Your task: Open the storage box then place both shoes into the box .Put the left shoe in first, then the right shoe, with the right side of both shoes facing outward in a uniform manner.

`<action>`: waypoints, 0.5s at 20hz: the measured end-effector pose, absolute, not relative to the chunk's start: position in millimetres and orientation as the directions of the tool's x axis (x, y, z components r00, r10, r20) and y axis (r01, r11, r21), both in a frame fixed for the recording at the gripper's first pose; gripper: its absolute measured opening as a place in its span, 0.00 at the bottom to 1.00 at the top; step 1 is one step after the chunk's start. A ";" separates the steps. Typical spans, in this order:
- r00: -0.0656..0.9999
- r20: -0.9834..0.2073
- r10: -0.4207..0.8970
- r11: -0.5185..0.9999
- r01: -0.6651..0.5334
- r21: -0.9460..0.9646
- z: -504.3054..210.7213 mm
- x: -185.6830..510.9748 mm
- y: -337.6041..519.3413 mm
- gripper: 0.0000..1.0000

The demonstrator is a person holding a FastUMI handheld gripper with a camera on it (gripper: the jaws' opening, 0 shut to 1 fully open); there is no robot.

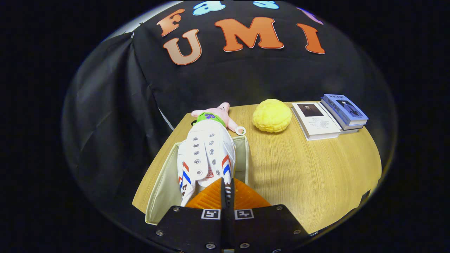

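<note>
A white shoe with red and blue side stripes and metal eyelets hangs toe-forward just ahead of my fingers, over the open storage box. My gripper is shut on the shoe's rear edge, the two fingers pressed close together with a thin strip of the shoe between them. The box is pale fabric and sits on the wooden table below and to the left of the fingers. The shoe hides most of the box's inside, so I cannot tell whether another shoe lies in it.
A pink plush toy with a green part lies beyond the box at the table's far edge. A yellow spongy lump sits to its right. Further right lie a white book and a stack of blue books.
</note>
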State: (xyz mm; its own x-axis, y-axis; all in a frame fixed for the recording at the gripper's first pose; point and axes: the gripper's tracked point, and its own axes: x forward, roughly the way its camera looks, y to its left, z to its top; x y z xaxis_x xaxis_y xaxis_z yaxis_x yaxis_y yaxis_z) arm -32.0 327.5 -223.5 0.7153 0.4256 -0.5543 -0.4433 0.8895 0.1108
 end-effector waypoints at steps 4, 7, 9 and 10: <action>0.712 -0.578 0.399 0.895 -0.441 0.074 -232.9 -37.1 319.3 0.00; 0.713 -0.596 0.370 0.893 -0.450 0.017 -237.0 -41.8 316.0 0.00; 0.718 -0.598 0.357 0.887 -0.461 -0.023 -238.1 -41.4 317.9 0.00; 0.715 -0.609 0.344 0.892 -0.451 -0.026 -239.8 -42.9 316.0 0.03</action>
